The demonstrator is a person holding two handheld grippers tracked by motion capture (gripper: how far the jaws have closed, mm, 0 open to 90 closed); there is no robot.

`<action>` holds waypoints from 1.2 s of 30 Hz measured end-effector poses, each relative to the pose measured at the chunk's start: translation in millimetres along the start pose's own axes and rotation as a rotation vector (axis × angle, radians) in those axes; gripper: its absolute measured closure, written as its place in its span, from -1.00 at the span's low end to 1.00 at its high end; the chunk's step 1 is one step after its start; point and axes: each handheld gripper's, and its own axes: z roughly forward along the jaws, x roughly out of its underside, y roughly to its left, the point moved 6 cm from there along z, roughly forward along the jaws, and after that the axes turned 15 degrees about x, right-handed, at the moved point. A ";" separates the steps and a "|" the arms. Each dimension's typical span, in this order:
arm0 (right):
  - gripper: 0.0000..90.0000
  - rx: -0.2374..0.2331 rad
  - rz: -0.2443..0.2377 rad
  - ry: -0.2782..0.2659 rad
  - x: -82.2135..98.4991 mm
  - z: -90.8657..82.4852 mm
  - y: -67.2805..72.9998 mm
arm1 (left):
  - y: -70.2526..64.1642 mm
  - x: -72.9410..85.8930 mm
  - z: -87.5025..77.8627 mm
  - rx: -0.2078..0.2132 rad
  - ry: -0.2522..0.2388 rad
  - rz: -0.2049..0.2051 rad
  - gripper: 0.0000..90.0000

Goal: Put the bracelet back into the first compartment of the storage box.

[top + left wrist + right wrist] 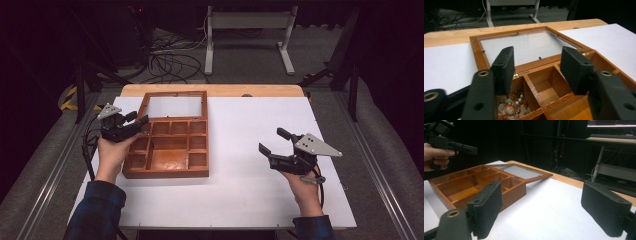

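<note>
Wooden compartment box [167, 150] sits left-centre on the white table [250, 165], stiff and probably heavy-ish, glass lid [175, 106] laid open and fragile so grab the wood frame; beads [511, 106] loose, slippery; left gripper [537, 66] jaws apart over it, right gripper [274, 141] apart, well clear.

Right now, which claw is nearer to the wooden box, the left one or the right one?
Left. The left claw hangs over the box's left edge, open above its compartments. The right claw is open over the bare white table, well off to the box's right.
</note>
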 end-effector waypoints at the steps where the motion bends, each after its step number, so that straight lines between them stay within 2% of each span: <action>1: -0.60 0.000 -0.002 -0.001 0.0 0.2 -0.3 | -1.6 -0.5 -0.8 0.001 -0.007 0.007 -0.07; 5: -0.60 0.000 0.002 0.003 0.8 0.1 -1.2 | -7.9 -2.4 -3.1 0.010 -0.019 0.037 -0.21; 9: -0.61 0.007 0.007 0.009 2.9 0.7 -4.1 | -13.9 -4.9 -6.0 0.029 -0.051 0.045 -0.37; 18: -0.63 0.011 0.009 0.010 3.7 0.4 -6.3 | -28.7 -7.1 -9.8 0.055 -0.080 0.098 -0.55; 24: -0.66 0.002 0.018 0.006 3.2 -0.3 -7.9 | -41.6 -4.3 -13.9 0.076 -0.099 0.135 -0.58; 26: -0.68 0.005 0.019 0.006 3.5 -0.5 -9.0 | -44.5 -4.1 -15.7 0.074 -0.099 0.150 -0.60; 29: -0.70 0.003 0.024 0.004 3.6 -0.8 -9.6 | -46.3 -4.3 -18.2 0.048 -0.099 0.170 -0.67; 36: -0.75 0.002 0.027 0.006 4.2 -1.5 -11.8 | -52.0 -2.0 -21.2 0.056 -0.116 0.175 -0.73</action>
